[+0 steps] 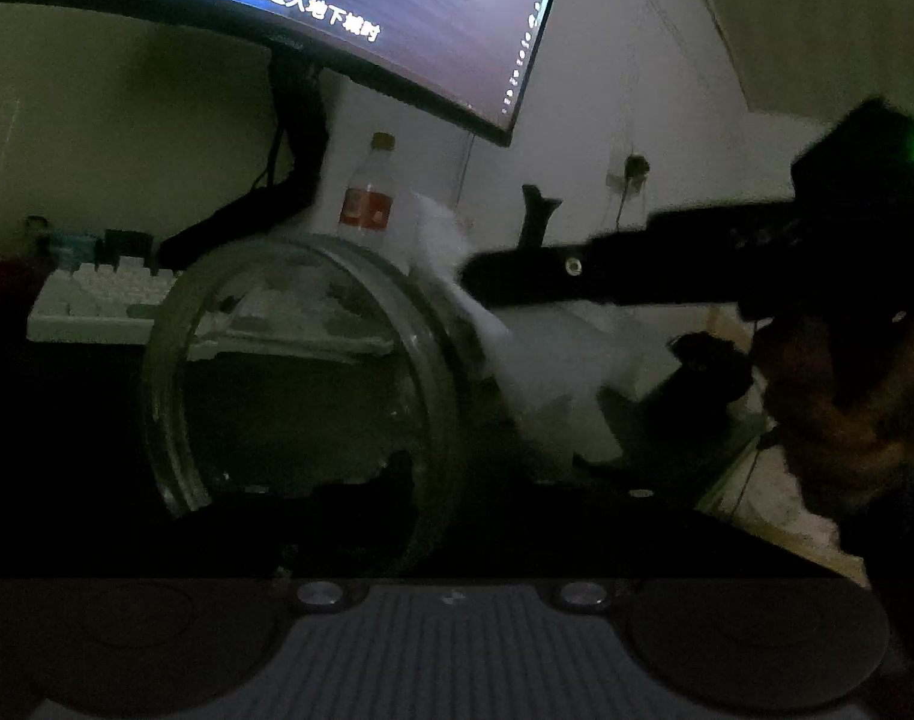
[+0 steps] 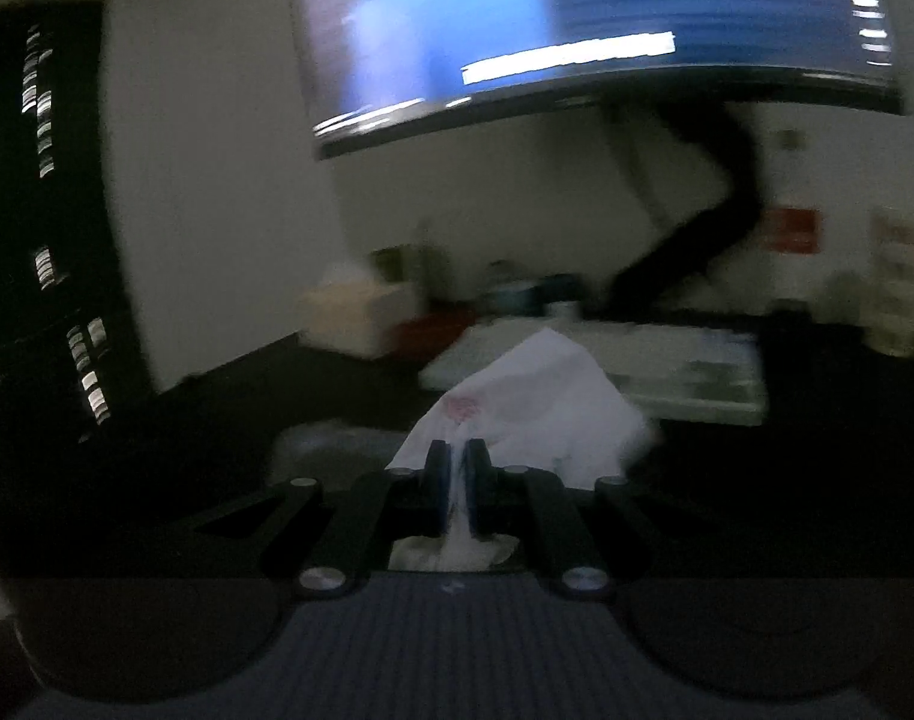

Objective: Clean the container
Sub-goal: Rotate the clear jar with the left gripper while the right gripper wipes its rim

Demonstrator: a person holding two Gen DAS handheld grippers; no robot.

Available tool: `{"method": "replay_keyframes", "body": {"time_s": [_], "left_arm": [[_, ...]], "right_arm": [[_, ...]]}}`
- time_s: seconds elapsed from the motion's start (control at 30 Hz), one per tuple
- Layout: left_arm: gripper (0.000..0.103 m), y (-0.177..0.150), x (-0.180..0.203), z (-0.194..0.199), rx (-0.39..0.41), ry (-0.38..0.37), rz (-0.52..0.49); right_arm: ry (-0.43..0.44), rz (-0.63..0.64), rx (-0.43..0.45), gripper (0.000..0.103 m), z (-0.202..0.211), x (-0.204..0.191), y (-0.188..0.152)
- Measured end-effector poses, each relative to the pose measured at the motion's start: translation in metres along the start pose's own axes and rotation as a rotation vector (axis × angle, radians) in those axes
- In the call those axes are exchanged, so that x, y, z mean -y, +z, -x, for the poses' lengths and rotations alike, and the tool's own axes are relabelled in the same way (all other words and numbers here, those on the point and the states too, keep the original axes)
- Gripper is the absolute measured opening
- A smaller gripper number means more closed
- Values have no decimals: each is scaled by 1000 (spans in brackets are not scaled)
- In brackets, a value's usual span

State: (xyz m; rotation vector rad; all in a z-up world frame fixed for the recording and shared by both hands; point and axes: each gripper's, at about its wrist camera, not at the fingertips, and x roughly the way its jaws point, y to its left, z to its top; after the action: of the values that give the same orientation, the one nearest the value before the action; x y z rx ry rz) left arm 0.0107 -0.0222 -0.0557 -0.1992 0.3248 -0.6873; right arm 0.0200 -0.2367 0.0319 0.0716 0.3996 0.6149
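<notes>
A clear glass container [image 1: 300,384] with a round rim lies tilted right in front of my left gripper, its open mouth facing the camera. My left gripper's fingers are lost in the dark under the glass, so its state is unclear. My right gripper [image 2: 457,480] is shut on a white tissue [image 2: 541,402]. In the left wrist view the right gripper [image 1: 487,282] reaches in from the right and presses the tissue [image 1: 517,348] against the container's right outer wall.
A curved monitor [image 1: 336,6] hangs above on a black stand. A white keyboard [image 1: 96,300] and a bottle with a red label [image 1: 369,192] stand behind the container. Boxes and small items [image 2: 360,312] line the back of the dark desk.
</notes>
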Motion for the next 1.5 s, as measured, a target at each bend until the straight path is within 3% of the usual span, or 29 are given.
{"method": "replay_keyframes", "body": {"time_s": [0.13, 0.3, 0.43, 0.53, 0.6, 0.7, 0.8, 0.93, 1.1, 1.2, 1.4, 1.5], "left_arm": [[10, 5, -28, 0, 30, -113, 309], [8, 8, -45, 12, 87, -173, 499], [9, 14, -39, 18, 101, -137, 447], [14, 21, -17, 22, 84, -40, 235], [39, 19, 5, 24, 74, 20, 27], [39, 14, 18, 23, 63, 25, -110], [39, 13, 12, 20, 43, -12, -63], [46, 5, 0, 11, 0, 9, -32], [57, -1, -12, 3, -41, 52, 5], [57, 2, -17, 4, -42, 75, 39], [57, 5, -24, 6, -38, 96, 64], [57, 6, -24, 6, -41, 100, 57]], "right_arm": [[47, -116, 32, 7, 16, 23, 0], [36, -92, 53, 7, 22, 22, 4], [31, -92, 45, 7, 17, 22, 5], [34, -83, 23, 7, 9, 20, 3], [41, -71, 3, 7, 1, 20, 3], [54, -46, -34, 7, -12, 17, 5], [71, -9, -54, 7, -24, 10, 8], [92, 25, -71, 7, -35, -2, 13], [179, 92, -83, 8, -42, -28, 11], [129, 113, -95, 8, -47, -27, 12], [-13, 15, -112, 8, -61, 2, 24], [79, 65, -110, 8, -62, -19, 23]]}}
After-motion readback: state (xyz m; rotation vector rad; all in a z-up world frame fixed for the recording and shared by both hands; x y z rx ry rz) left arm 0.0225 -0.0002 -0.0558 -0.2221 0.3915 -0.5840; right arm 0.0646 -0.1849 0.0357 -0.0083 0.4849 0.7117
